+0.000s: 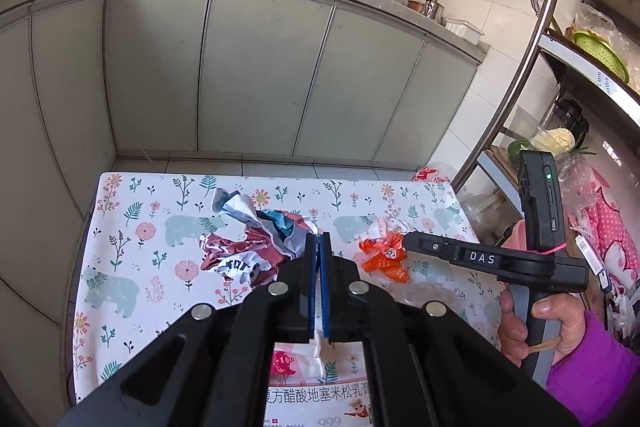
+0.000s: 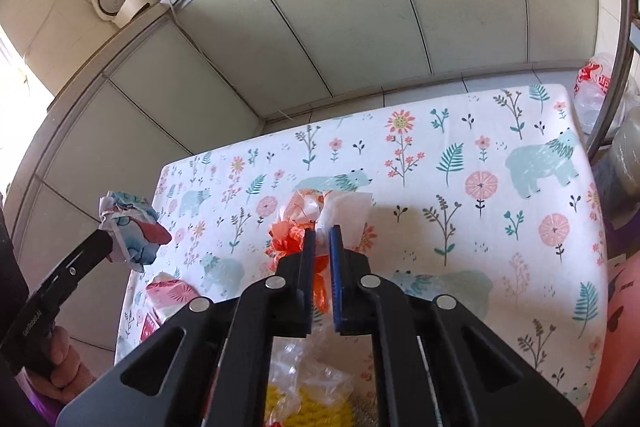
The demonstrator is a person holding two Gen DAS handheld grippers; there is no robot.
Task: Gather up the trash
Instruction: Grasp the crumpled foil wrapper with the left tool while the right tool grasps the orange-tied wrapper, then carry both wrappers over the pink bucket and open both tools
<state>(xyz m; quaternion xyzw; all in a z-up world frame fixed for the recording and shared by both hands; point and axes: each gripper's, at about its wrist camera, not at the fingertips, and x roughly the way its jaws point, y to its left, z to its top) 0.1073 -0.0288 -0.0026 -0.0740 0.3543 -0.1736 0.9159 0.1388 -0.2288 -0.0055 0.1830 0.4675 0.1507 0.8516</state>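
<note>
"das" is printed in white on the black right gripper (image 1: pixel 406 239). chinese characters "复方醋酸地塞米松乳膏" and "999" are read on a white box (image 1: pixel 320 403) below the left gripper's jaws. "genrobot.ai" is written, faintly, along the left gripper's (image 2: pixel 110 241) black body.

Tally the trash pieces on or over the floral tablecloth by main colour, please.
Red, white and blue crumpled wrapper, in the left gripper: 1
Orange and white crumpled wrapper, in the right gripper: 1
Clear plastic bag, near edge: 1
Total: 3
</note>
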